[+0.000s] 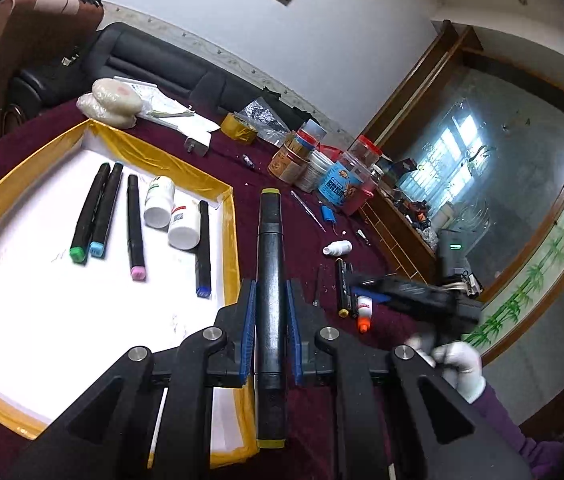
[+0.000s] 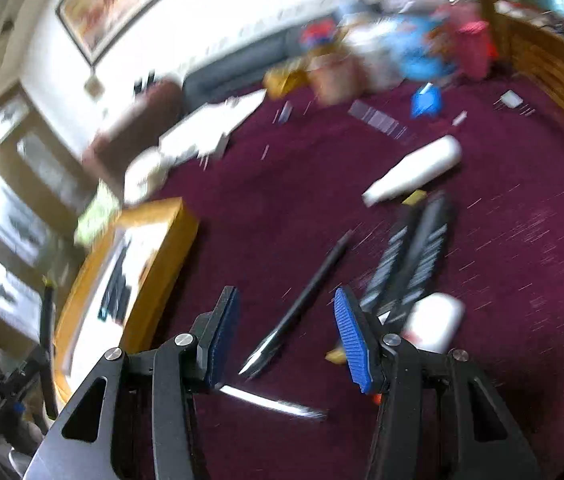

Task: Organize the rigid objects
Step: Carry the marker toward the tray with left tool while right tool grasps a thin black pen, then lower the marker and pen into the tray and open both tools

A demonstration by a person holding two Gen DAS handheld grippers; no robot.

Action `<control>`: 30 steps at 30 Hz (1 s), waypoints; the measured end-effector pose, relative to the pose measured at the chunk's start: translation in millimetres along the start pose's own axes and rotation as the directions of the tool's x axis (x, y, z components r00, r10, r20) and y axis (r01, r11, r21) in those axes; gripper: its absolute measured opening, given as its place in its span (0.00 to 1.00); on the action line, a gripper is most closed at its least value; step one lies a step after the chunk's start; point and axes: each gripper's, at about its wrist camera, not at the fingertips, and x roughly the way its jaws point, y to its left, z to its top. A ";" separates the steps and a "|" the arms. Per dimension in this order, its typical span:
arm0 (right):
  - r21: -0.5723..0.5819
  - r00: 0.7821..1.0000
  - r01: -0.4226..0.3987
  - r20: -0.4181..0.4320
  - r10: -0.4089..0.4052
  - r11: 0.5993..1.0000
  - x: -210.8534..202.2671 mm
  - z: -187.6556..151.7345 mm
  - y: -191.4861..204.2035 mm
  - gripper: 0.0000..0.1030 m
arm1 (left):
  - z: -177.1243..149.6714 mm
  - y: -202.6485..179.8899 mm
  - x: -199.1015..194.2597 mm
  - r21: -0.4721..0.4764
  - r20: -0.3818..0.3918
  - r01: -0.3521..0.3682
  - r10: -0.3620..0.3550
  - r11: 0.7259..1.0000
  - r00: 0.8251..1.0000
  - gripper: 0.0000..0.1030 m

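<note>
Left gripper (image 1: 270,334) clamped on a black marker (image 1: 270,280) with yellow caps; blue pads press its barrel about midway, marker lying along the line of the fingers. Marker is held above the maroon cloth, just right of the tray's (image 1: 230,240) yellow-taped right wall.

In the tray, on its white floor: green-capped marker (image 1: 89,214), blue-capped marker (image 1: 104,212) touching it, pink-capped marker (image 1: 135,228), two small white bottles (image 1: 170,212), a dark-blue-tipped marker (image 1: 203,254) nearest the right wall. All lie roughly parallel, caps toward the camera.

Right gripper (image 2: 285,328): jaws apart, nothing between the pads. Picture heavily blurred. It hangs over the cloth right of the tray, above a thin black pen (image 2: 301,304); two black markers (image 2: 405,264) and a small white bottle (image 2: 413,170) lie beyond, a second bottle (image 2: 437,322) right beside its right finger.

Step in hand, as I judge it: carry the yellow-capped marker over the tray wall and lay it down.

To do well:
- Clear the taped wall before lowering; the far end could snag the rim.
- Aim for the bare floor left of the wall, near side of the blue-tipped marker, parallel to the row.
- Lower until the barrel is near flat, then release; round barrel will likely roll if dropped.
- Right side: wait till steady, then close on one item only. The two markers lie touching.
</note>
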 end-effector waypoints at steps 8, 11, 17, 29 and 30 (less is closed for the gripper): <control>-0.099 0.971 0.211 -0.096 -0.220 0.972 71.7 -14.2 37.0 0.15 | 2.0 18.2 -27.3 -0.014 0.039 -0.028 0.029 1.000 0.999 0.12; -0.129 0.956 0.275 -0.067 -0.285 0.953 74.0 -14.9 38.1 0.10 | 3.5 29.9 -31.7 -0.035 0.047 -0.042 0.044 0.998 0.998 0.12; -0.051 0.984 0.160 -0.065 -0.164 0.986 50.6 -11.6 30.5 0.07 | 18.6 56.4 -34.3 -0.064 0.015 -0.120 0.121 0.991 0.993 0.12; -0.042 0.985 -0.144 -0.097 0.140 0.989 35.5 8.3 106.7 0.08 | 81.4 120.3 27.2 -0.093 -0.193 -0.292 0.270 0.952 0.943 0.12; -0.039 0.981 -0.165 -0.114 0.159 0.986 41.4 7.5 113.9 0.08 | 84.5 123.0 33.7 -0.094 -0.208 -0.300 0.276 0.949 0.939 0.12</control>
